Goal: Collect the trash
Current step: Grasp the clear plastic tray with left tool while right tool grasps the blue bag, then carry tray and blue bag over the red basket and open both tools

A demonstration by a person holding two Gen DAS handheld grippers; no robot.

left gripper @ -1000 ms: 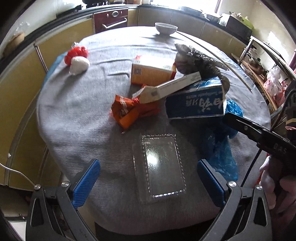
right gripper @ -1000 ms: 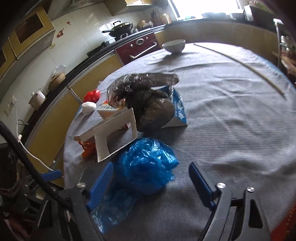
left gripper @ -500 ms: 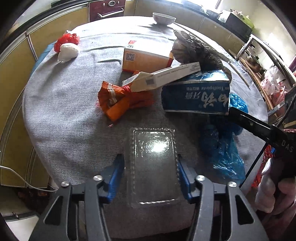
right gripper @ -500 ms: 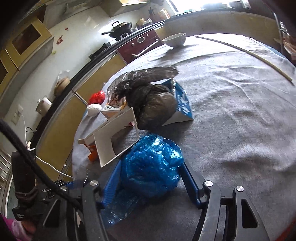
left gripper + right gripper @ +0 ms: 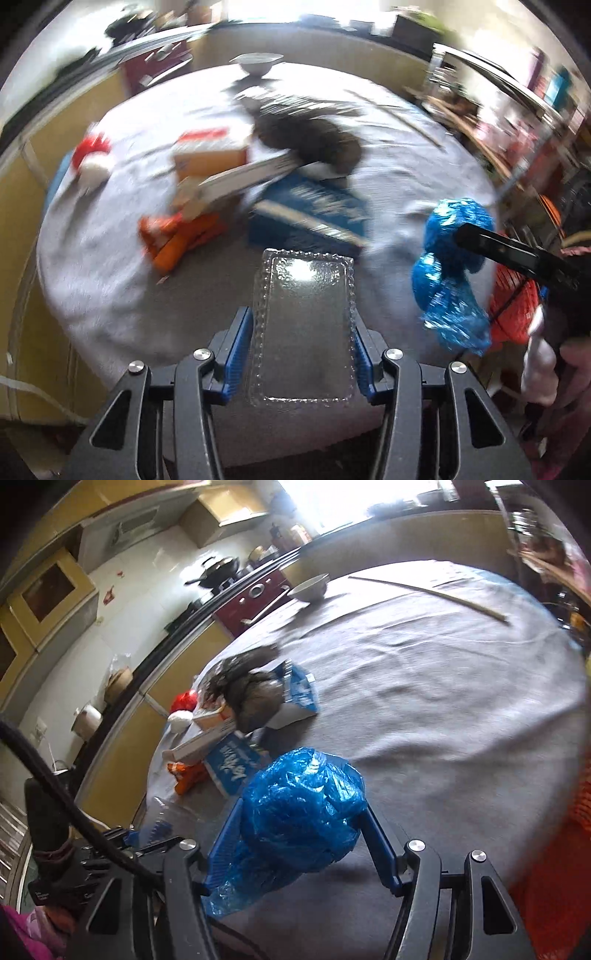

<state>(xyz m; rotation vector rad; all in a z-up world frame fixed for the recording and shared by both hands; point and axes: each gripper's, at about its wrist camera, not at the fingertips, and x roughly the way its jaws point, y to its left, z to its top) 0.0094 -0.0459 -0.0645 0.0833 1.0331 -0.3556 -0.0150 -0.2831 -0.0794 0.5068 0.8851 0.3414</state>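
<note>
A clear plastic tray (image 5: 302, 325) sits between the blue pads of my left gripper (image 5: 301, 354), which is shut on it and holds it above the near edge of the round grey table (image 5: 110, 280). My right gripper (image 5: 301, 834) is shut on a crumpled blue plastic bag (image 5: 299, 823), lifted off the cloth; the same blue plastic bag (image 5: 448, 266) hangs at the right of the left wrist view. Left on the table are a blue carton (image 5: 310, 218), an orange wrapper (image 5: 177, 240), a white flat box (image 5: 236, 181), an orange box (image 5: 210, 155) and a dark crumpled bag (image 5: 310, 136).
A white bowl (image 5: 308, 589) stands at the far edge and a long thin stick (image 5: 428, 594) lies across the far right. A red and white bundle (image 5: 90, 158) lies at the left. An orange-red mesh thing (image 5: 513, 302) stands beside the table at the right. Kitchen cabinets ring the table.
Both grippers have closed, the left on the clear tray, the right on the blue bag. Both things have since come up off the table, and the blue bag has moved right.
</note>
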